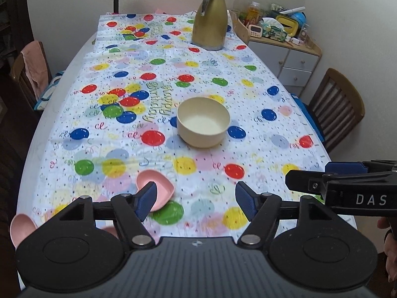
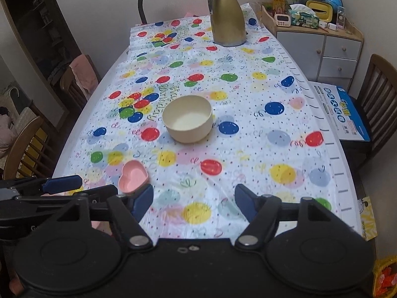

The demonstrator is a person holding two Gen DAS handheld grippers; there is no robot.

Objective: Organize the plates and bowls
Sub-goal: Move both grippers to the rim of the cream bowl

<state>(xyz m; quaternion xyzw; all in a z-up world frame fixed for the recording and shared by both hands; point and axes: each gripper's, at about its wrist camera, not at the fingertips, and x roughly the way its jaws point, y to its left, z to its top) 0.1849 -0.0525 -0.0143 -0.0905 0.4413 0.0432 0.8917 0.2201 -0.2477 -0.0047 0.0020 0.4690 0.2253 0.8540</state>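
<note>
Balloon-print tablecloth (image 1: 198, 74) across a long dining table, gold thermal carafe (image 1: 210, 17) at upper centre. Cream bowl (image 1: 203, 121) upright mid-frame; pink heart-shaped dish (image 2: 133, 176) lower left — just beside the right gripper's left pad. Left gripper (image 1: 196, 198) and right gripper (image 2: 194, 200) both spread wide, nothing between the pads.

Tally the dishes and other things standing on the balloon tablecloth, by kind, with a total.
Cream bowl: 1
Pink heart-shaped dishes: 2 at least; the second shows only in part at the left wrist view's lower left edge
Gold jug: 1
Total: 4
</note>
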